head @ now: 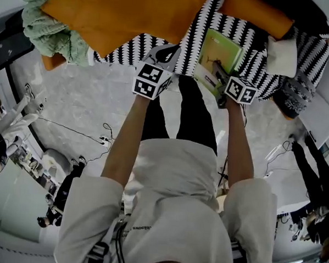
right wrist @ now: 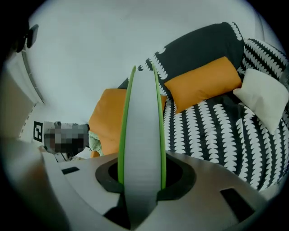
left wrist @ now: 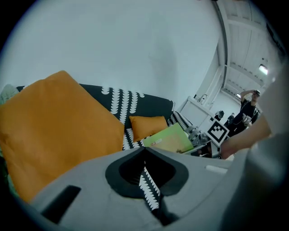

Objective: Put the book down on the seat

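A green book hangs over the black-and-white patterned sofa seat, tilted, with my right gripper shut on its near edge. In the right gripper view the book stands edge-on between the jaws of the right gripper, green covers around a grey page block. My left gripper hovers above the seat's front edge, left of the book. In the left gripper view the left gripper has its jaws together, leaving only a thin slit that shows sofa fabric. The book lies to the right there.
A big orange cushion, an orange bolster and a white cushion lie on the sofa. A green knit blanket is bunched at its left end. Cables and a power strip lie on the floor. A person stands far off.
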`<state>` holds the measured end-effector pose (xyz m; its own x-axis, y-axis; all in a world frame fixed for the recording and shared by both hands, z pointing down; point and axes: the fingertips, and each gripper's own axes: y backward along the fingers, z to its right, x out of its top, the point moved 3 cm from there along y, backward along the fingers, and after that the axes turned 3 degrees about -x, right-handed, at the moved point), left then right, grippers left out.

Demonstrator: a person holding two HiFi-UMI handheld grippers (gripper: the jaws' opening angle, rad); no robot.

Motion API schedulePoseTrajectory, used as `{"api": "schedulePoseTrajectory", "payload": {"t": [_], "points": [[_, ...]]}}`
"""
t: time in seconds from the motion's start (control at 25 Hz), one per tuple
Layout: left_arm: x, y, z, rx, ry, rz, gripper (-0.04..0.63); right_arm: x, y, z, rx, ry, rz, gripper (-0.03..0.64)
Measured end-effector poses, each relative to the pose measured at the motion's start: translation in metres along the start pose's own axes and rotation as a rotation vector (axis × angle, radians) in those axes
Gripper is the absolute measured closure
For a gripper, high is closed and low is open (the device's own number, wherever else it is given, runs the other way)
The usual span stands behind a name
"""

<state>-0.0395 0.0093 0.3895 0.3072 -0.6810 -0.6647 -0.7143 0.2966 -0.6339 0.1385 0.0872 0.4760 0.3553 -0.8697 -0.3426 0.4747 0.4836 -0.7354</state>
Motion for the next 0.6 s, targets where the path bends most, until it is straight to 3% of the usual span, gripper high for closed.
{"api": "schedulePoseTrajectory", "payload": {"t": [0.32, 0.6], "points": [[-0.041, -0.046, -0.034, 0.014, 0.027, -0.055, 0.586, -0.003, -0.071, 0.04, 0.094, -0.151, -0.09, 0.486], [-0.077, -0.1, -0.031, -0.018, 0.004, -0.122, 0.586, -0.011, -0.104, 0.058, 0.255, -0.274, -0.008, 0.486]]}}
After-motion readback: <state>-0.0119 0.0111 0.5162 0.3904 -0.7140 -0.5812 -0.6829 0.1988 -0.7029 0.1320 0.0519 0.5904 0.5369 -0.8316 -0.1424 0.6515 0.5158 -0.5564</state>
